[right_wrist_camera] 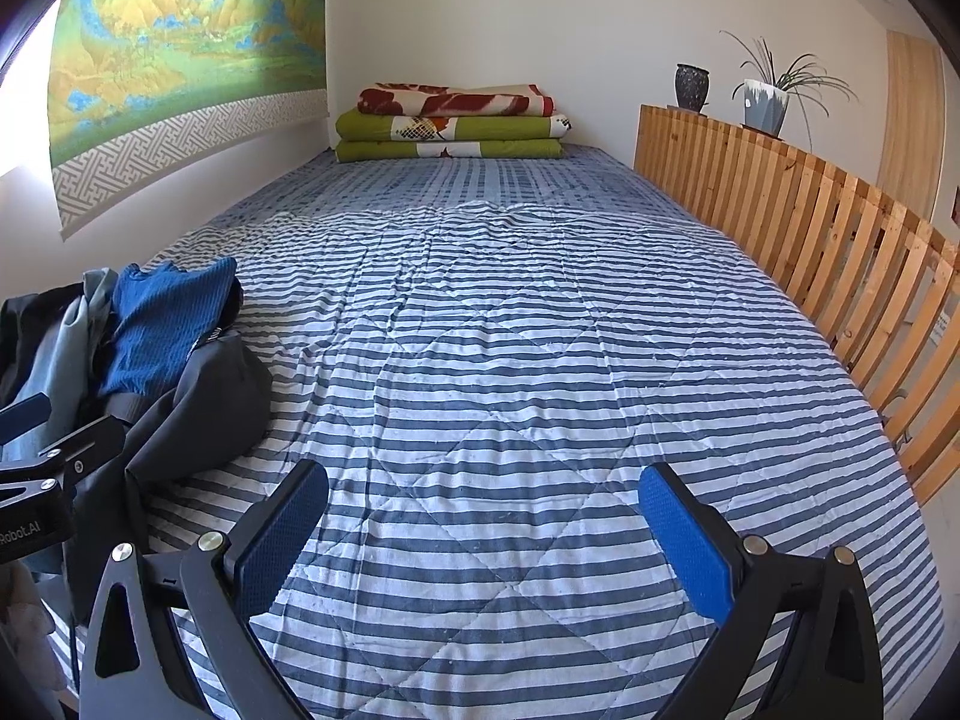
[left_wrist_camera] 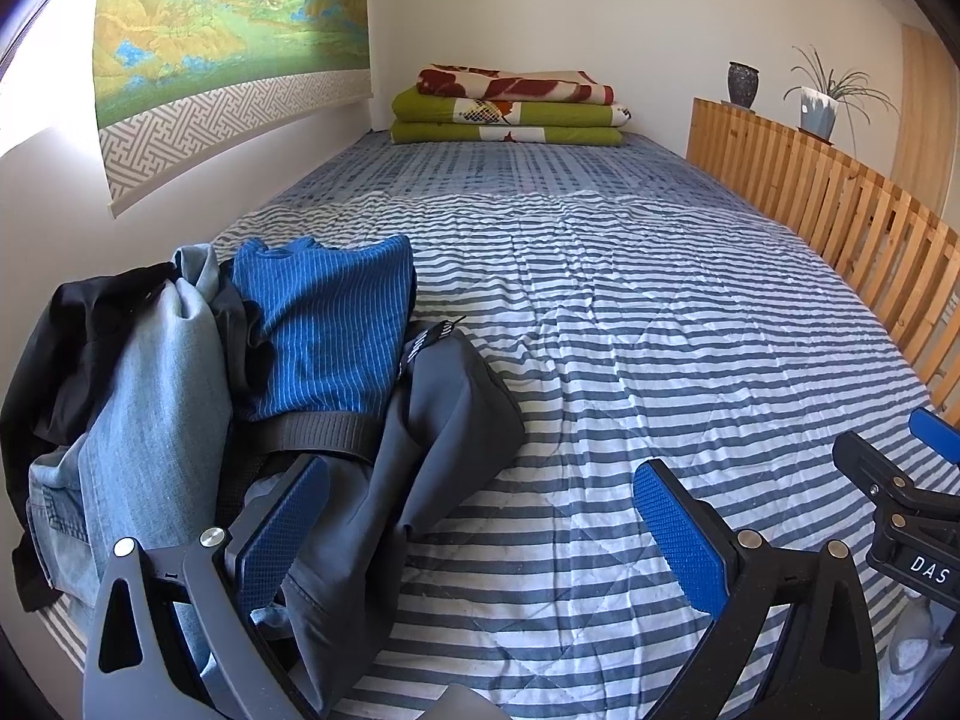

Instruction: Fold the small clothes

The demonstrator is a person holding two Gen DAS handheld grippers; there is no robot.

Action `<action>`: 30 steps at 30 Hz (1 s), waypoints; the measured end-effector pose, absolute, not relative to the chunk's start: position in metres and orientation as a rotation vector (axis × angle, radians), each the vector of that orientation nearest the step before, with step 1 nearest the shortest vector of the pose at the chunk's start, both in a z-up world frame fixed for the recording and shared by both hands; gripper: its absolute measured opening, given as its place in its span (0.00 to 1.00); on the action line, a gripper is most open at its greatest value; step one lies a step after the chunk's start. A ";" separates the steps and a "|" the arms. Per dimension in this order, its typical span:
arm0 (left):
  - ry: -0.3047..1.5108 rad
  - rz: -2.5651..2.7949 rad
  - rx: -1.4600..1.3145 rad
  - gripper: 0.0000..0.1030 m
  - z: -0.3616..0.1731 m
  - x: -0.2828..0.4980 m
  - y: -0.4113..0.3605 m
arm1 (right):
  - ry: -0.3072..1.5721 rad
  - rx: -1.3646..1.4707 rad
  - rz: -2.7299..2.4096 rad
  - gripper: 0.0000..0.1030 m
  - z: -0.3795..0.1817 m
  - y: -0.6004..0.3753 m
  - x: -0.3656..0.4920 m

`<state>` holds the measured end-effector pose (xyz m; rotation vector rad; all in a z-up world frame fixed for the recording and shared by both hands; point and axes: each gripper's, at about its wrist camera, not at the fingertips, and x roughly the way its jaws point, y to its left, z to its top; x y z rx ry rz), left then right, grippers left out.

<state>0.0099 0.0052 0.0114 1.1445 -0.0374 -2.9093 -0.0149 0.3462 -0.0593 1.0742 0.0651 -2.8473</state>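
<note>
left gripper (left_wrist_camera: 480, 528) is spread wide with nothing between the blue pads (left_wrist_camera: 282, 531), and one finger is basically nosing up against the clothes pile (left_wrist_camera: 252, 396) on the near left side of the bed. right gripper (right_wrist_camera: 483, 534) is spread just as wide, holding nothing, hovering over bare striped quilt (right_wrist_camera: 510, 360) a bit off to the side of the heap. the pile itself is a jumble: a grey garment (left_wrist_camera: 420, 450) slumped in front, a blue ribbed top (left_wrist_camera: 324, 330) sitting on it, pale denim (left_wrist_camera: 144, 396) and something black (left_wrist_camera: 78, 330) behind. none of it's folded yet, so i'd say we're right at the start. everything here looks soft and floppy, light too, though the denim should be stiffer and heavier. the blue top is on top and looks the easiest to peel off, i'd pinch it near an upper edge or hem so it drapes out instead of dragging the grey one along. plenty of open quilt to lay it flat on.
</note>
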 end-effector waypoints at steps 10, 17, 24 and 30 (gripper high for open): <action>-0.045 -2.909 1.145 1.00 0.009 0.009 0.006 | 0.064 1.074 -2.860 0.99 -0.059 0.349 -0.015; -0.049 -2.910 1.137 1.00 0.009 0.010 0.005 | 0.066 1.073 -2.863 0.99 -0.059 0.349 -0.015; -0.052 -2.911 1.135 1.00 0.010 0.011 0.004 | 0.069 1.075 -2.864 0.99 -0.060 0.349 -0.015; -0.057 -2.910 1.132 1.00 0.010 0.011 0.004 | 0.073 1.070 -2.866 0.99 -0.059 0.349 -0.014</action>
